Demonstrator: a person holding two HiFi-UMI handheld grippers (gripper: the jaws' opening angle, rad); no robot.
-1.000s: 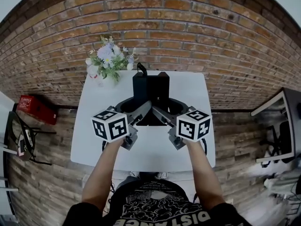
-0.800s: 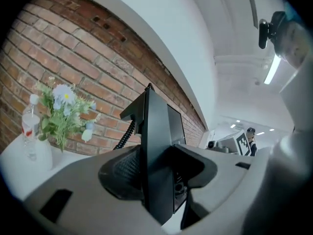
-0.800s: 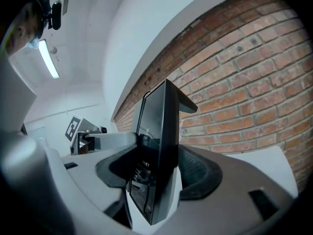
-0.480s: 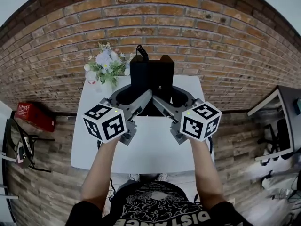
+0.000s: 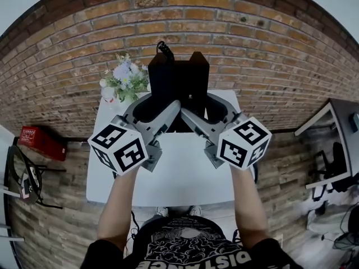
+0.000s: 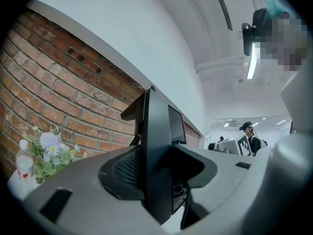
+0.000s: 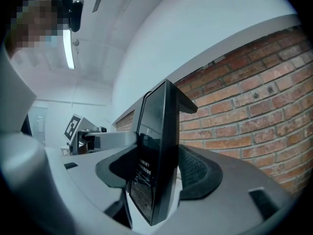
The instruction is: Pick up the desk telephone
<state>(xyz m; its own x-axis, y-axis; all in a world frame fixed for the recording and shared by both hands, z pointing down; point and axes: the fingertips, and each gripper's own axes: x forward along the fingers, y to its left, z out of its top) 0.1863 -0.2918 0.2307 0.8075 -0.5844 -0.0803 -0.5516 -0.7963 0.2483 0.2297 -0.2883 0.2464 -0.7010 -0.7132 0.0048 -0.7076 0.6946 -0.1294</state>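
We hold the desk telephone (image 5: pixel 179 80) up in the air, pinched between our two tongs. The left tongs (image 5: pixel 152 106) squeeze its left side. The right tongs (image 5: pixel 208 108) squeeze its right side. The white desk (image 5: pixel 179 175) lies below the tongs, and the desk telephone does not touch it. There is open room above and in front. Some flowers (image 5: pixel 124 78) stand near the left tongs, at the desk's back corner. Past the tongs is a brick wall (image 5: pixel 263 43). A red box (image 5: pixel 36 140) sits on the floor (image 5: pixel 56 206), far left.
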